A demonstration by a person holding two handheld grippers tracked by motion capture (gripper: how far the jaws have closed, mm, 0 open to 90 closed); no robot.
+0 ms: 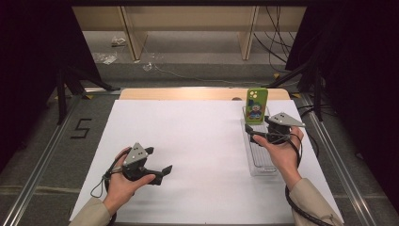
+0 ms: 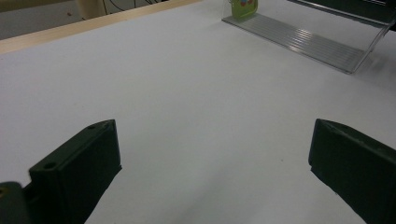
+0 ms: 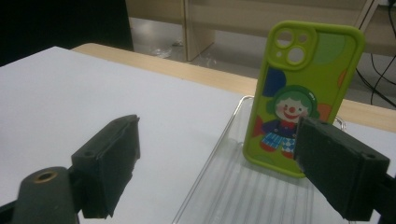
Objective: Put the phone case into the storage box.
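Note:
A green phone case (image 1: 256,105) with a clown picture stands upright at the far end of a clear ribbed tray (image 1: 261,157) on the right of the white table. My right gripper (image 1: 252,133) hovers over the tray just in front of the case, jaws wide apart and holding nothing. In the right gripper view the case (image 3: 306,95) rises beyond the gripper (image 3: 219,161), partly behind the right jaw. My left gripper (image 1: 159,170) rests low at the near left, open and empty. The left gripper view shows its jaws (image 2: 212,163) spread over bare white surface, with the tray (image 2: 303,42) far off.
A white sheet (image 1: 197,150) covers the table, with a wooden strip (image 1: 188,93) along its far edge. Metal rails (image 1: 42,155) run down both sides. Wooden furniture legs and loose cables lie on the floor beyond.

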